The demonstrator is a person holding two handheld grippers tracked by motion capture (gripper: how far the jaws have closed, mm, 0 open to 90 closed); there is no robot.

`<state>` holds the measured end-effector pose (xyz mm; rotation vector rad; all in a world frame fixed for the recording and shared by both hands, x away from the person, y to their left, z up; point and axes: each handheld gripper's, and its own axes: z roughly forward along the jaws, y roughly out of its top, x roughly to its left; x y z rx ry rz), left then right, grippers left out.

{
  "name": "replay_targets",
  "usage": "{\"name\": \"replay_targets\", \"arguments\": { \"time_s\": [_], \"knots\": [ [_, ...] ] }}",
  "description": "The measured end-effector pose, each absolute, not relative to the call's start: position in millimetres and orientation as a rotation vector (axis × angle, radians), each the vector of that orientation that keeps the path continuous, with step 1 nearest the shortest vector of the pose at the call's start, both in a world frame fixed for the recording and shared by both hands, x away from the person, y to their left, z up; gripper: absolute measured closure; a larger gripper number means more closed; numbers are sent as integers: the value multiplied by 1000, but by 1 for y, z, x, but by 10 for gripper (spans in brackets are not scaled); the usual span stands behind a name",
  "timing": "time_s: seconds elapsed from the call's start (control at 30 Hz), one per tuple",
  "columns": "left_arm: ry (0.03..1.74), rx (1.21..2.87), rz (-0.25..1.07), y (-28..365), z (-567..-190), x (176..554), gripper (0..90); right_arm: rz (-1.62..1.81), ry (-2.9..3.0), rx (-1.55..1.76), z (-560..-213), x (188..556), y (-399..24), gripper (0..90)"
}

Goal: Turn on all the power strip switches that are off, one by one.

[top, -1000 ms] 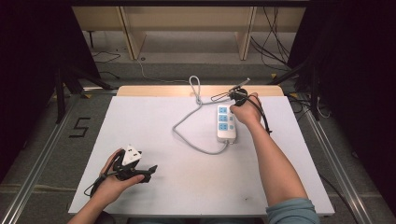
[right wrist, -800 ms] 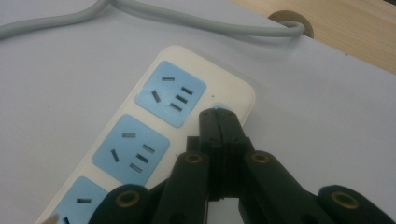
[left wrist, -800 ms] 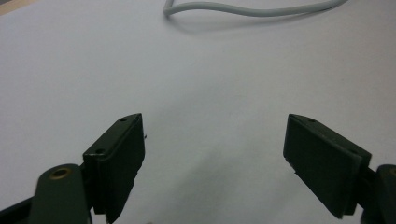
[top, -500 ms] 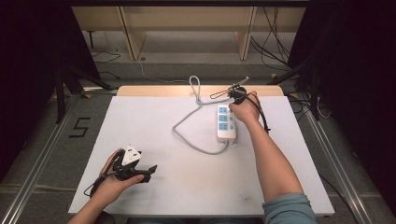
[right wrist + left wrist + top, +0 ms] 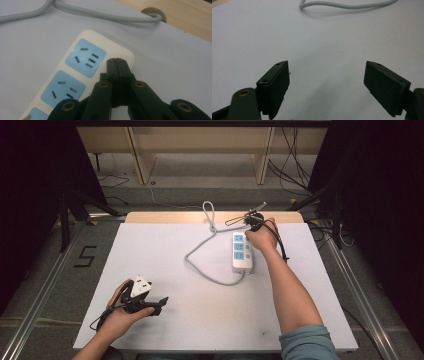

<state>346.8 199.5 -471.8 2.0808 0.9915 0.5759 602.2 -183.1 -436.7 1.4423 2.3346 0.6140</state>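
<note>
A white power strip (image 5: pixel 242 252) with blue socket faces lies on the white table (image 5: pixel 200 320), right of centre, its grey cable (image 5: pixel 205 265) looping left and up to the far edge. My right gripper (image 5: pixel 248 236) is shut, jaws pressed together with nothing between them, tips over the strip's far end (image 5: pixel 100 60) beside the top socket. My left gripper (image 5: pixel 161 302) rests near the table's front left corner, open wide over bare white surface (image 5: pixel 327 75). A stretch of grey cable (image 5: pixel 347 5) lies beyond it.
The cable (image 5: pixel 105 15) passes through a round hole (image 5: pixel 153 13) in the wooden strip (image 5: pixel 165 216) along the table's far edge. Beyond stand wooden shelf frames (image 5: pixel 200 150) and floor cables. A "5" mark (image 5: pixel 85 256) lies on the floor at left.
The right hand and its shut gripper have shifted slightly over the strip's far end. The left gripper has not moved.
</note>
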Motion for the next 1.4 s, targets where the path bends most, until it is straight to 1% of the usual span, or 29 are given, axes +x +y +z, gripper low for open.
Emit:
{"name": "replay_targets", "arguments": {
  "time_s": [1.4],
  "knots": [
    [985, 2082, 574, 198, -472, 346, 207, 547, 2353, 1425, -438, 606, -174, 900]
  ]
}}
